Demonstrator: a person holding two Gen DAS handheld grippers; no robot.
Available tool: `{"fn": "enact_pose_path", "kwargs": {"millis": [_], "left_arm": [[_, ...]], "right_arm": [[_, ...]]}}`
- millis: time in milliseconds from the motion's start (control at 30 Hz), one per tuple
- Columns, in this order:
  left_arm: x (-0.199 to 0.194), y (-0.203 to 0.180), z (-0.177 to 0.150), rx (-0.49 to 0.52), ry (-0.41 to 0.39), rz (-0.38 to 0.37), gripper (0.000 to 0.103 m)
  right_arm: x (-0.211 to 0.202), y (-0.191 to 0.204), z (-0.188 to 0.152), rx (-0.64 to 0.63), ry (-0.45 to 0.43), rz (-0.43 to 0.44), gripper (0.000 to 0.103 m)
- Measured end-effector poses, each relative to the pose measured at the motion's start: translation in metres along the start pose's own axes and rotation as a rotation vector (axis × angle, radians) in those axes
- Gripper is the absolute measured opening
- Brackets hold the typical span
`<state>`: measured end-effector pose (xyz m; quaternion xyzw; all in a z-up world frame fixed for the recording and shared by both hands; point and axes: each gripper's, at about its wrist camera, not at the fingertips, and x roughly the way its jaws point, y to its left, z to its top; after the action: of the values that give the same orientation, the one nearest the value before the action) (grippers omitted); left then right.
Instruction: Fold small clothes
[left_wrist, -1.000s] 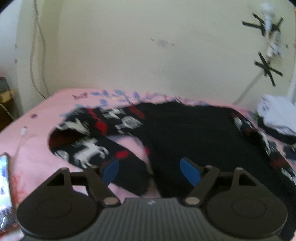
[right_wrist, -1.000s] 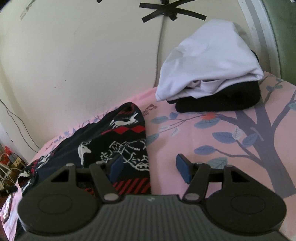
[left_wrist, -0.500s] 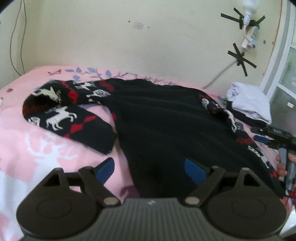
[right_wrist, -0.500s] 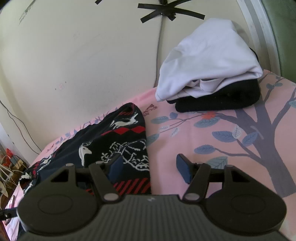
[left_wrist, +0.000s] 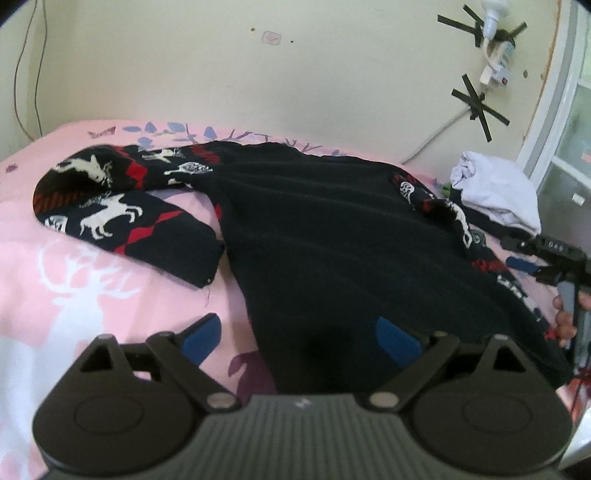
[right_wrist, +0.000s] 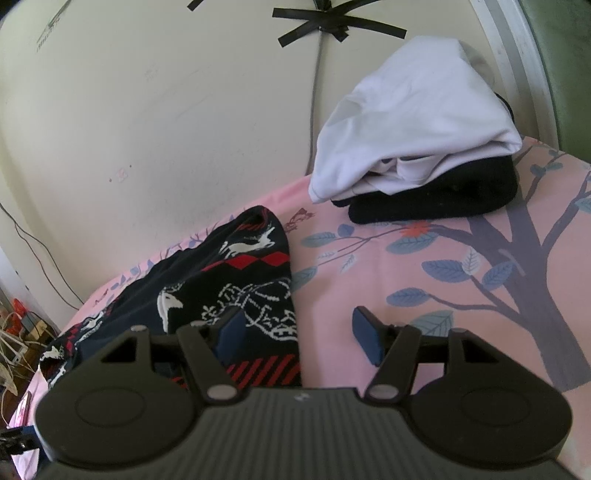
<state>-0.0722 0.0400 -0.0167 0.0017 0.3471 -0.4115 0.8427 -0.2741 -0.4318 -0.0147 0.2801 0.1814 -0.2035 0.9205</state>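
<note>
A dark navy sweater (left_wrist: 332, 236) with white deer and red diamonds lies spread on the pink bed sheet (left_wrist: 74, 280). Its left sleeve (left_wrist: 110, 206) is bent back on itself. My left gripper (left_wrist: 301, 338) is open and empty, just above the sweater's near hem. My right gripper (right_wrist: 295, 336) is open and empty over the edge of the sweater's right sleeve (right_wrist: 251, 280). The right gripper also shows at the right edge of the left wrist view (left_wrist: 546, 254), held in a hand.
A folded pile, white garment (right_wrist: 413, 122) on a black one (right_wrist: 436, 195), sits by the wall at the bed's far right corner. Taped cables run on the wall (left_wrist: 476, 99). Clutter and wires lie off the bed's left side (right_wrist: 18, 332).
My left gripper has pulled back and swung right, so the whole sweater and the right gripper have come into view. The right gripper has hardly moved.
</note>
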Motion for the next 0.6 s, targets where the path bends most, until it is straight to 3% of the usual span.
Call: {"fn": "enact_pose_path", "kwargs": {"millis": [267,367,433,467,500,533,600], "left_arm": [[-0.019,0.006,-0.007,-0.079,0.058,-0.108,0.096],[-0.02,-0.003,-0.013,-0.093,0.082,-0.147,0.089],[-0.018,-0.013,-0.016,-0.079,0.086,-0.153,0.058],[-0.017,-0.019,-0.016,-0.054,0.086,-0.117,0.045],[-0.015,-0.023,-0.016,-0.031,0.089,-0.078,0.021],[-0.014,-0.024,-0.014,-0.023,0.094,-0.043,0.014],[-0.015,-0.012,-0.01,-0.091,0.115,-0.081,0.014]], "right_arm": [[0.0,0.0,0.0,0.008,-0.008,0.004,0.058],[-0.001,-0.001,0.0,0.01,-0.008,0.009,0.058],[-0.001,-0.001,0.0,0.011,-0.006,0.011,0.058],[-0.001,-0.001,0.001,0.01,-0.002,0.01,0.058],[-0.001,-0.001,0.002,0.004,0.004,0.011,0.058],[-0.003,0.002,0.002,-0.01,0.011,0.015,0.056],[-0.013,0.012,0.001,-0.091,0.028,0.05,0.055]]}}
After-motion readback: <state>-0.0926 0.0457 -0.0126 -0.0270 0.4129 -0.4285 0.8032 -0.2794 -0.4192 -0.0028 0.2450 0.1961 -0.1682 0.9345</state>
